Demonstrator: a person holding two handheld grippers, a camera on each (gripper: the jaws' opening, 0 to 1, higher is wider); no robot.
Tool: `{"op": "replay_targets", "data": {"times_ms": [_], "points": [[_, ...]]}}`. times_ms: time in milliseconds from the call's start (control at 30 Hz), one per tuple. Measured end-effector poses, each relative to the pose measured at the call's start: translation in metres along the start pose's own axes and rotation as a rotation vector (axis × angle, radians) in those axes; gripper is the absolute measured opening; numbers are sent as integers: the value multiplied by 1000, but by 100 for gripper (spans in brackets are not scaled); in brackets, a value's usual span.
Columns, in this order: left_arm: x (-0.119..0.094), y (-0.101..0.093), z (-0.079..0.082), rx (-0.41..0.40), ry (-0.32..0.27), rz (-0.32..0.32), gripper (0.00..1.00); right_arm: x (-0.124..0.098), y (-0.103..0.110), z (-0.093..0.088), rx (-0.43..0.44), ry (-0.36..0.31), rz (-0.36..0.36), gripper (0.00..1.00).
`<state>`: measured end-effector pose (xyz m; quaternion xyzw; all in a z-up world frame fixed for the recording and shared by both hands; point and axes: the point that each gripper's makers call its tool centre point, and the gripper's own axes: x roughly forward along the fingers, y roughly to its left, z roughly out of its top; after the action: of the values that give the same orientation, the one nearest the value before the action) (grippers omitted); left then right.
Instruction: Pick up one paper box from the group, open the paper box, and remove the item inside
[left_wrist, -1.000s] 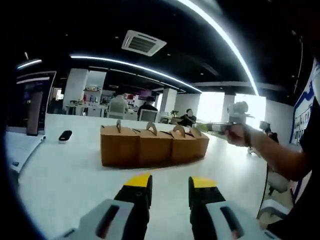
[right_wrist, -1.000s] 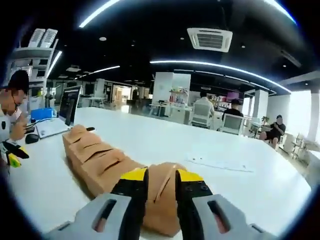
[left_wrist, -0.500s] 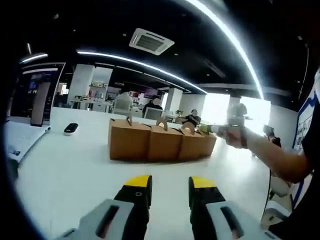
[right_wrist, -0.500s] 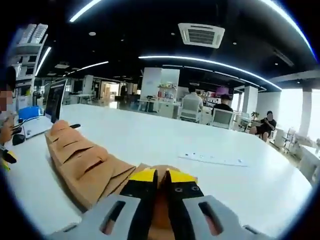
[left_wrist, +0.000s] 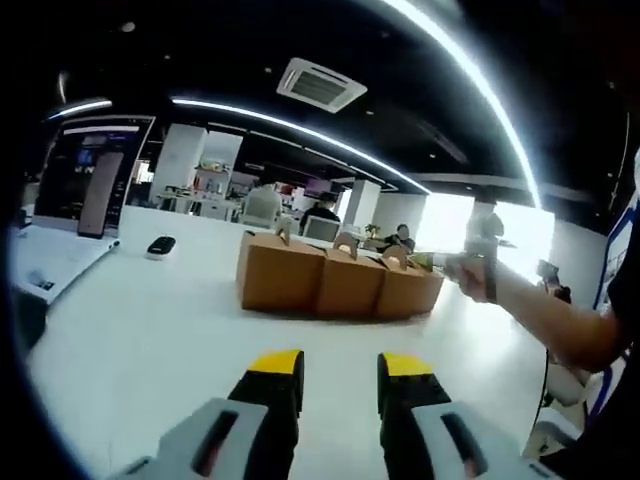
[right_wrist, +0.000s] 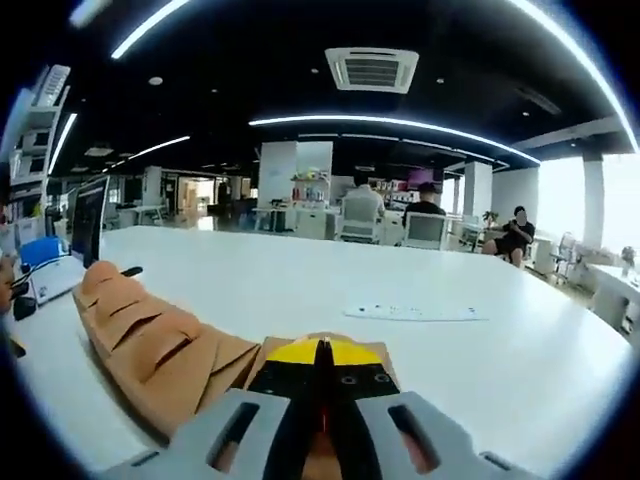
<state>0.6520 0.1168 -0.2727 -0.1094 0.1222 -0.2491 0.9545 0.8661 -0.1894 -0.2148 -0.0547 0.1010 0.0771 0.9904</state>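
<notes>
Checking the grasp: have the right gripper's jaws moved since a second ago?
Yes. The right gripper has closed: its jaws, apart before, now meet on the handle of the nearest paper box, which stays on the table.

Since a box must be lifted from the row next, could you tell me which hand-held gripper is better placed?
The right hand-held gripper: its jaws are shut on the nearest paper box's handle. The left hand-held gripper is open, apart from the row.
</notes>
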Motion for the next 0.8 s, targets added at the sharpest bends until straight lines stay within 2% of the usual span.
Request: {"op": "replay_targets", "data": {"times_ms": [267,500,800], "points": [[-3,5,9,11,-28,14,31,4,-7,5,-9,-14,-1,2],[-3,4,8,10,-23,15,31,0,-14,6,1,-25,1,2],[-3,3,12,12,-31,29,31,-13,-23,23,3,-75,-12,2]]}}
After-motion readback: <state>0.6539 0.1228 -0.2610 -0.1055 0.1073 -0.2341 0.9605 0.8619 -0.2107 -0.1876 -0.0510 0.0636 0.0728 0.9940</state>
